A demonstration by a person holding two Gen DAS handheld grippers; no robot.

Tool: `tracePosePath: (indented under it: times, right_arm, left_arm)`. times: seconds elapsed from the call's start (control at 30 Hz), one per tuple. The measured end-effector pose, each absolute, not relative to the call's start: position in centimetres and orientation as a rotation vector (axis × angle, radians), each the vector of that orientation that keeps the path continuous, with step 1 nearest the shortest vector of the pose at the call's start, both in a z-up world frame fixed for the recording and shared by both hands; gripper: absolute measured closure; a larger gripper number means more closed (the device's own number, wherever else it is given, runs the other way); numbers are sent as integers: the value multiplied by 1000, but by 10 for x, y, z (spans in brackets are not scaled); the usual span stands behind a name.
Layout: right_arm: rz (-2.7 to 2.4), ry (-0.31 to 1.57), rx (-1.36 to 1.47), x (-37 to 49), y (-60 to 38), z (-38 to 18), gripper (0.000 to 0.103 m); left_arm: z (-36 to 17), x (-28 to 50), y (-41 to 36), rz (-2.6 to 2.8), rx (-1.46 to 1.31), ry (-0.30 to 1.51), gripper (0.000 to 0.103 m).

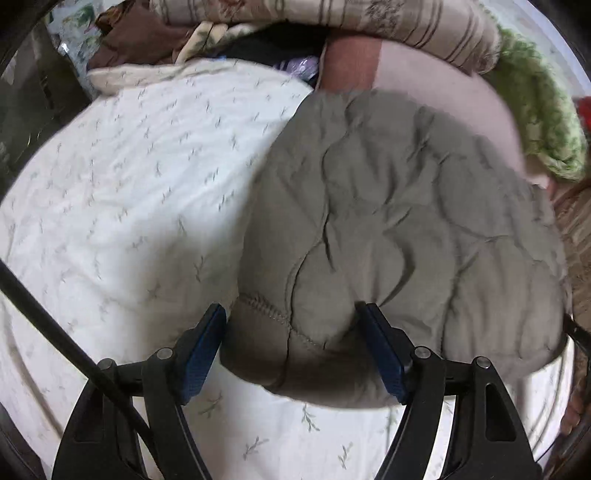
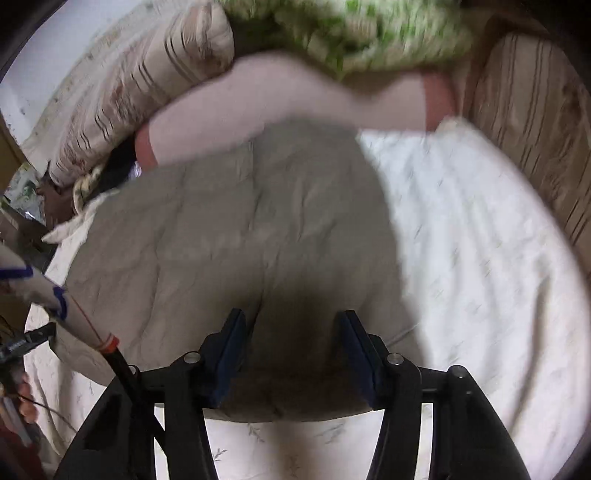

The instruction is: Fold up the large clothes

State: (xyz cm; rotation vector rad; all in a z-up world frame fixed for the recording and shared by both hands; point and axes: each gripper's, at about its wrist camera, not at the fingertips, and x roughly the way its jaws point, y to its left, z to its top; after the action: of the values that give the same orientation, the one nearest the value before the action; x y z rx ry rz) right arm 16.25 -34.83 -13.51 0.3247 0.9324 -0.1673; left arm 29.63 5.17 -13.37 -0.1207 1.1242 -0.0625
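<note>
A grey quilted padded garment (image 1: 399, 221) lies folded on a white bed sheet with a small leaf print (image 1: 122, 192). My left gripper (image 1: 293, 314) is open, its blue-padded fingers (image 1: 207, 343) standing on either side of the garment's near left corner with its stitched hem. In the right wrist view the same grey garment (image 2: 240, 229) lies ahead, blurred. My right gripper (image 2: 291, 321) is open with the garment's near edge bulging between its fingers (image 2: 231, 350). Neither gripper pinches the cloth.
A pink pillow (image 1: 443, 88) lies behind the garment. A striped beige quilt (image 1: 388, 22) and a green knitted blanket (image 1: 535, 110) are piled at the back. Brown and patterned clothes (image 1: 136, 40) lie at the far left. The left hand and its gripper show at the left edge (image 2: 22, 350).
</note>
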Motion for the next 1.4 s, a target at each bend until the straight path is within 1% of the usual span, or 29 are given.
tracePosePath:
  times: [0.07,0.17,0.3,0.37,0.57,0.67,0.73,0.83,0.97,1.03,1.13,1.27,1.4]
  right_arm:
    - [-205,951,291,169,-350,-153,45]
    - [-221,949,280,171,-351,-149,44]
    - [-210,914,249,160,-338,-131,44]
    - [-202,901,258,145,-334,-126,42]
    - [-162,884,289,88,-305,-112,38]
    - [-141,882,290,57,-284,-109,36]
    - [-135,875,285,40,-269,-107,36]
    - [-121,848,273,11,-246,-102,34]
    - [-117,814,245,-21,-220,-93,30]
    - [-110,797,225,-35,-207,-88,27]
    - [-110,778,178,-54,-188,-82,25]
    - [-135,773,112,-73,-170,-82,23]
    - [-212,777,65,-89,-162,-88,23]
  left_arm:
    - [-136,297,62,-65,-186,1124,26]
    - [-121,293,68,-33,-204,1090,26]
    - [-78,254,64,67,-91,964,26]
    - [-54,227,59,112,-46,880,26]
    - [6,139,56,257,2,651,25]
    - [27,97,57,341,-10,556,17]
    - [40,69,59,405,-2,482,9]
    - [58,29,49,469,79,377,5]
    - [75,-15,33,391,115,299,3]
    - [77,-32,27,327,98,289,2]
    - [71,-44,16,234,87,331,2]
    - [49,-45,-1,158,87,416,2]
    - [28,-47,-5,73,14,533,2]
